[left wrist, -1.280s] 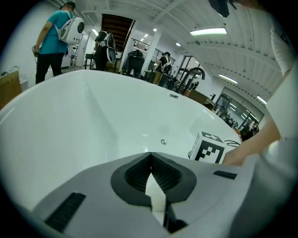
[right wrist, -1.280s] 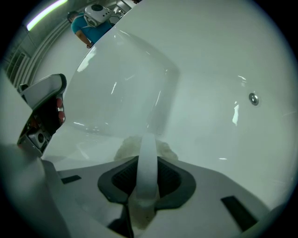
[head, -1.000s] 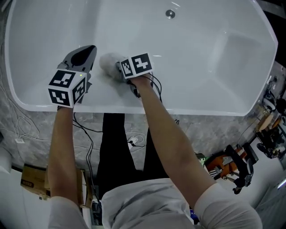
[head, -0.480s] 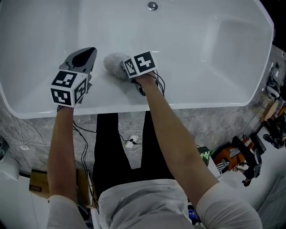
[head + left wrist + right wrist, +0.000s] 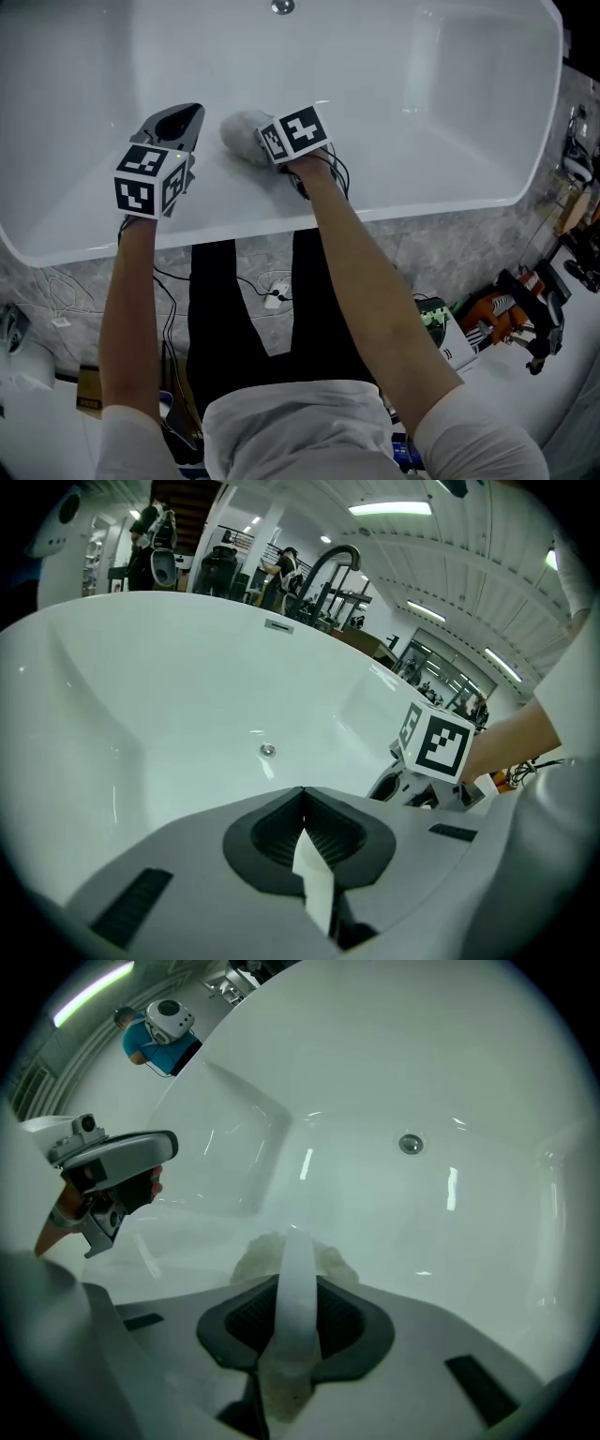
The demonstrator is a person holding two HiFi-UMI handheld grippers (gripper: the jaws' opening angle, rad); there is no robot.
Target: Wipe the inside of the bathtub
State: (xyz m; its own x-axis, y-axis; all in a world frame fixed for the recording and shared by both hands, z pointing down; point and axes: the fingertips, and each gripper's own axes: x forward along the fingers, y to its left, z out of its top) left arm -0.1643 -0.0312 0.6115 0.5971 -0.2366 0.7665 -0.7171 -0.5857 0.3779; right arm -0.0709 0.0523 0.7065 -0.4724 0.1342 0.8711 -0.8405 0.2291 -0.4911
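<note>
The white bathtub (image 5: 422, 131) fills the top of the head view. My right gripper (image 5: 255, 141) is shut on a grey fluffy cloth (image 5: 239, 129), which lies against the tub's near inner slope. In the right gripper view the cloth (image 5: 323, 1262) bulges beyond the shut jaws (image 5: 295, 1283), with a white strap running over them. My left gripper (image 5: 181, 114) hovers just left of it over the same slope, shut with nothing held. From the left gripper view its jaws (image 5: 302, 797) meet, and the right gripper's marker cube (image 5: 439, 744) shows to the right.
The drain (image 5: 282, 7) sits at the far middle of the tub floor, drain (image 5: 410, 1144) ahead of the cloth. Cables (image 5: 272, 295) lie on the grey stone floor by my legs. Tools and orange gear (image 5: 502, 319) stand at the right. A curved faucet (image 5: 330, 564) rises behind the far rim.
The head view has swung, so the tub and drain slid up and left in frame. Both grippers and the cloth stay at nearly the same place on the near slope.
</note>
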